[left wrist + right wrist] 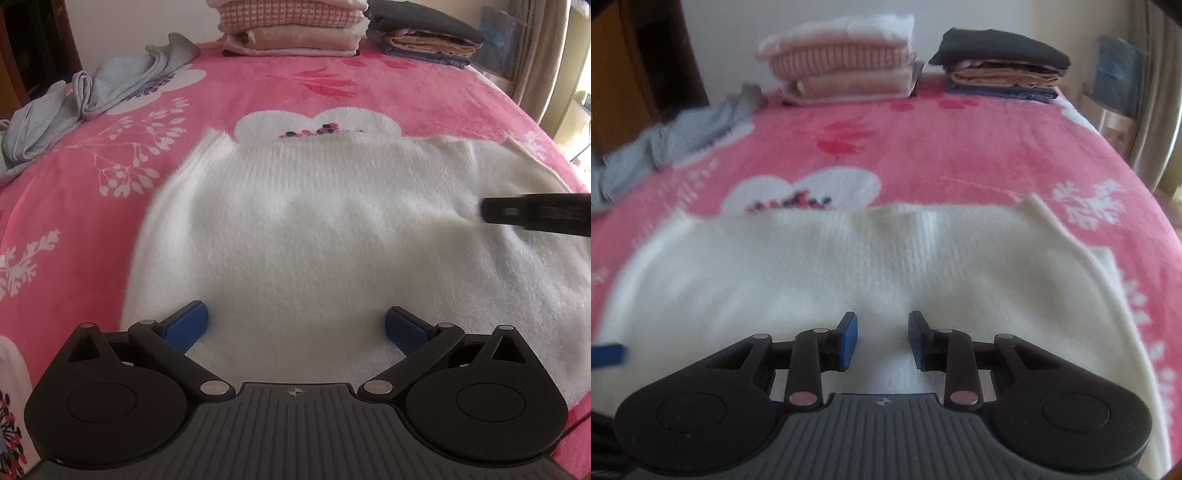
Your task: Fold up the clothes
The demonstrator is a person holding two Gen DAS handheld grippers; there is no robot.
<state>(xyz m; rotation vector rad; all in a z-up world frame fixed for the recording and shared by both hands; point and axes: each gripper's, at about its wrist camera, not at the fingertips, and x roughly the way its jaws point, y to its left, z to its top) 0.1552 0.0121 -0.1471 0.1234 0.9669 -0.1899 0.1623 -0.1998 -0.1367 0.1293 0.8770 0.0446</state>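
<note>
A fluffy white knit sweater (314, 229) lies spread flat on the pink bed, its ribbed hem at the far side. My left gripper (295, 325) hovers over the sweater's near part, jaws wide open with nothing between the blue pads. In the right wrist view the same white sweater (849, 266) fills the foreground, and my right gripper (882, 339) is open above its near middle, pads apart by a narrow gap. The right gripper's black finger (535, 214) reaches in from the right edge of the left wrist view. A blue pad of the left gripper (605, 355) shows at the left edge.
The pink floral blanket (258, 92) covers the bed. A crumpled grey garment (92, 99) lies at the far left. Two folded stacks stand at the far end: a pink and white stack (842, 70) and a dark one (1001, 70). A curtain (1160, 110) hangs right.
</note>
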